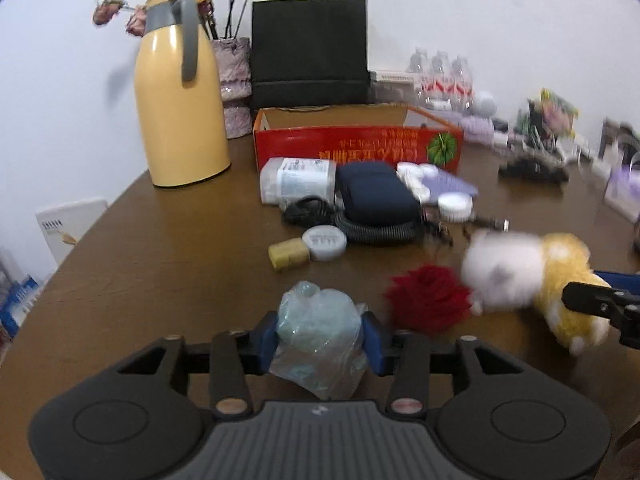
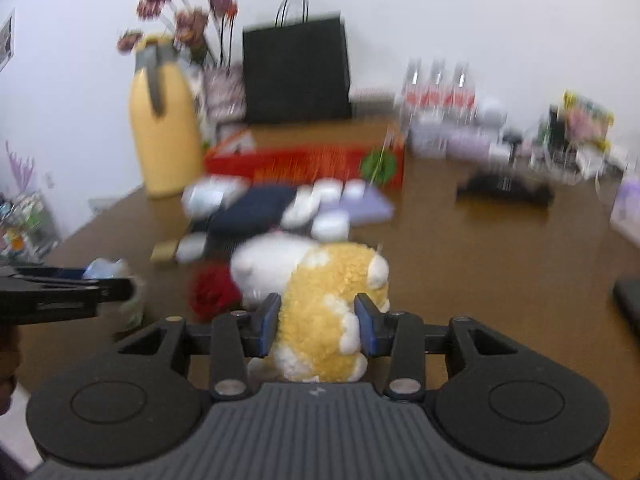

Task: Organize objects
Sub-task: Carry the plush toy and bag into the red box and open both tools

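My left gripper (image 1: 320, 336) is shut on a clear plastic bag with pale blue contents (image 1: 320, 340), held above the brown table (image 1: 140, 280). My right gripper (image 2: 318, 328) is shut on a yellow and white plush toy (image 2: 320, 288), which also shows at the right of the left wrist view (image 1: 528, 280). A red pompom (image 1: 428, 300) lies on the table between the two grippers. An open red cardboard box (image 1: 356, 148) stands farther back, with a pile of small items in front of it: a clear container (image 1: 296, 180), a dark blue pouch (image 1: 376, 196), white jars (image 1: 324, 242).
A yellow thermos jug (image 1: 180, 100) stands at the back left beside a vase of dried flowers (image 1: 236, 80). A black paper bag (image 1: 308, 52) stands against the wall. Water bottles (image 1: 440, 76) and clutter fill the back right. A black case (image 2: 504, 188) lies on the right.
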A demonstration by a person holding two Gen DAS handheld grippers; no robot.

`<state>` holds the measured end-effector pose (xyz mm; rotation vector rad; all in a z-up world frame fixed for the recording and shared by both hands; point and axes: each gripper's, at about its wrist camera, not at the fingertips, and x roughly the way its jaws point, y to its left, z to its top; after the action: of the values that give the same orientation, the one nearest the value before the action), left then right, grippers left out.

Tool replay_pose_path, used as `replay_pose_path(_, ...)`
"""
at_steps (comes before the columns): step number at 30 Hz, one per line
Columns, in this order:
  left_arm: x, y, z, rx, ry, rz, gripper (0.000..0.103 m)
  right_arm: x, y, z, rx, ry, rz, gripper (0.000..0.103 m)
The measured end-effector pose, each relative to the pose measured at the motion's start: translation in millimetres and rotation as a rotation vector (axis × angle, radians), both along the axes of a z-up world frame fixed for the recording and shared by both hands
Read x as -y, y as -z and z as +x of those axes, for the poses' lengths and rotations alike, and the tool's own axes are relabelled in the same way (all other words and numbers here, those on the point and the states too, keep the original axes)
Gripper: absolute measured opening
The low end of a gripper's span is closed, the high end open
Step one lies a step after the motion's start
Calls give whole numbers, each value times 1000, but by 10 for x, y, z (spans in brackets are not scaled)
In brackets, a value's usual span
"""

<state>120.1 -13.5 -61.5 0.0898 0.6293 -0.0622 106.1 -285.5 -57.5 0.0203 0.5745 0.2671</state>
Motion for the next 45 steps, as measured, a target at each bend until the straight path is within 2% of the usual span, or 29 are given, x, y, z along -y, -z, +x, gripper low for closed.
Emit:
replay_pose_path(3, 63, 48, -56, 6, 20, 38, 63, 16, 22, -54, 23, 14, -19, 49)
replay_pose_path(5, 62, 76, -34, -16, 16, 40, 63, -23, 53, 4, 14, 18, -41, 54)
replay_pose_path(10, 3, 91, -71, -23, 12, 17, 53, -117, 195, 102, 6, 35, -98, 58)
replay_pose_path(11, -8, 83, -75, -20, 10, 20, 51, -119, 216, 122, 4, 40, -101, 54)
replay_pose_path(12, -17, 69, -80, -13, 8, 28, 44, -103, 221, 133, 6, 45, -86, 50)
replay_pose_path(15, -73, -20, -83, 15, 16, 13, 37, -61, 205, 157, 5, 25, -62, 47)
replay_pose_path(19, -247, -365, 91, 63, 65, -95, 36, 4, -34, 175, 103, -30, -62, 46)
replay_pose_path(22, -325, -719, 436, 150, 109, -99, 36, 47, -348, 399, 205, -60, -78, 46)
replay_pose_path(25, -314, -1048, 1087, 198, 140, -95, 37, 8, -650, 1005, 274, -81, -120, 47)
replay_pose_path(27, -200, -1175, 1633, 210, 106, -43, 37, -31, -836, 1599, 268, -76, -102, 47)
replay_pose_path(29, -62, -1210, 2244, 193, 119, -5, 37, -118, -970, 2281, 215, -82, -81, 48)
replay_pose_path(31, 63, -1140, 2883, 121, 96, 28, 38, -283, -1004, 3061, 129, -102, -96, 49)
replay_pose_path(33, 145, -963, 3525, 21, 78, 79, 38, -452, -895, 3749, 40, -88, -140, 49)
replay_pose_path(36, 158, -666, 4251, -70, 4, 127, 39, -662, -565, 4454, -37, -33, -264, 49)
replay_pose_path(38, 72, -491, 4579, -106, -59, 111, 44, -715, -305, 4778, -88, 6, -316, 49)
replay_pose_path(39, 53, -441, 4673, -119, -78, 110, 51, -728, -201, 4876, -113, 4, -331, 50)
replay_pose_path(40, 38, -379, 4741, -136, -86, 115, 60, -727, -93, 4963, -138, 2, -340, 54)
replay_pose_path(41, 34, -330, 4788, -151, -82, 121, 62, -718, -8, 5026, -161, 1, -347, 64)
replay_pose_path(43, 84, -243, 4795, -153, -38, 143, 79, -754, 37, 5060, -198, -14, -363, 75)
replay_pose_path(44, 164, -198, 4776, -155, -3, 201, 81, -772, 25, 5022, -179, -35, -365, 97)
replay_pose_path(45, 219, -166, 4771, -167, 15, 246, 82, -781, 18, 4987, -169, -53, -365, 103)
